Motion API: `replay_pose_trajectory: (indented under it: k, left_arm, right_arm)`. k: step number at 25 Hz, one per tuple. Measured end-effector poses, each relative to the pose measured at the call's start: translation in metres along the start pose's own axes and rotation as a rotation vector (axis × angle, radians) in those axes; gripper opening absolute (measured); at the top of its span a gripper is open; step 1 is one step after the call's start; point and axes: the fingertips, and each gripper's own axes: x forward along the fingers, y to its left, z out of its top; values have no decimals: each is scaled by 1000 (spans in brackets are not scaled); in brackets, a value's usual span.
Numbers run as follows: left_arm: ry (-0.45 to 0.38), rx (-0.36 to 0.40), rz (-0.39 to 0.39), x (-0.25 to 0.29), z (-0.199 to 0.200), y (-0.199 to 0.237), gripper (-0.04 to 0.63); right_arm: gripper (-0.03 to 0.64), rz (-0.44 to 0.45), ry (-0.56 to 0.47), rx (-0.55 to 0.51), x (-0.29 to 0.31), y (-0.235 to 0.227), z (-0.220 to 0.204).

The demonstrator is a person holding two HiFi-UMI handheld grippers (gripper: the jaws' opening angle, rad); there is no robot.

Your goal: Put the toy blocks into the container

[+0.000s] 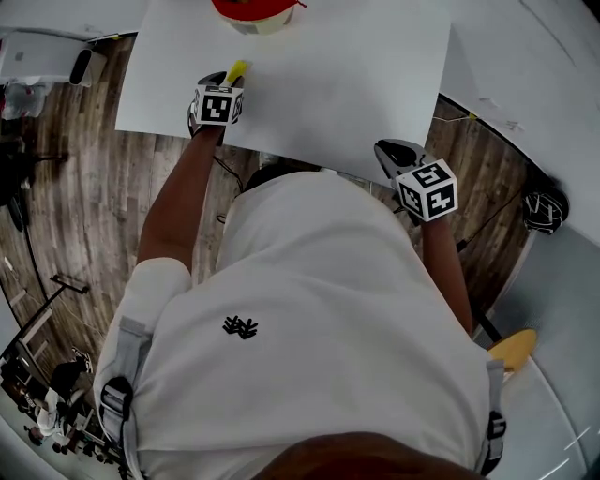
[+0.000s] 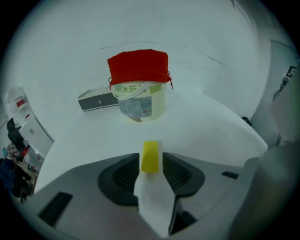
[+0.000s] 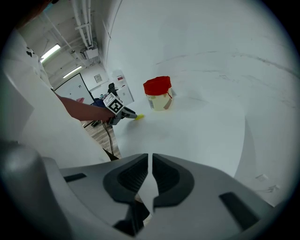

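Observation:
A yellow toy block (image 2: 150,156) lies on the white table (image 1: 328,84) between the jaw tips of my left gripper (image 2: 152,161). The jaws stand a little wider than the block, and a thin gap shows on its right side. In the head view the yellow toy block (image 1: 236,71) pokes out ahead of the left gripper (image 1: 230,82). The container (image 2: 140,101), a cream tub with a red cover (image 2: 138,65), stands straight beyond it. It also shows as the container (image 1: 253,11) at the table's far edge and as the container (image 3: 159,96) further off. My right gripper (image 3: 150,164) is shut and empty near the table's front edge.
A flat grey box (image 2: 96,101) lies just left of the tub. The right gripper (image 1: 389,150) hangs at the table's near edge, over wooden floor (image 1: 84,216) with cables. Another white surface (image 1: 525,75) adjoins on the right.

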Motion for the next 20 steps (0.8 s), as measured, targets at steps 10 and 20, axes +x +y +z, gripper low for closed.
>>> replay_pose_trajectory:
  k: [10, 20]
  left_arm:
    - [84, 17, -79, 25, -11, -3, 147]
    - [29, 52, -155, -3, 12, -1, 140]
  right_arm:
    - [31, -41, -1, 32, 10, 11, 15]
    - [31, -65, -3, 56, 18, 23, 24]
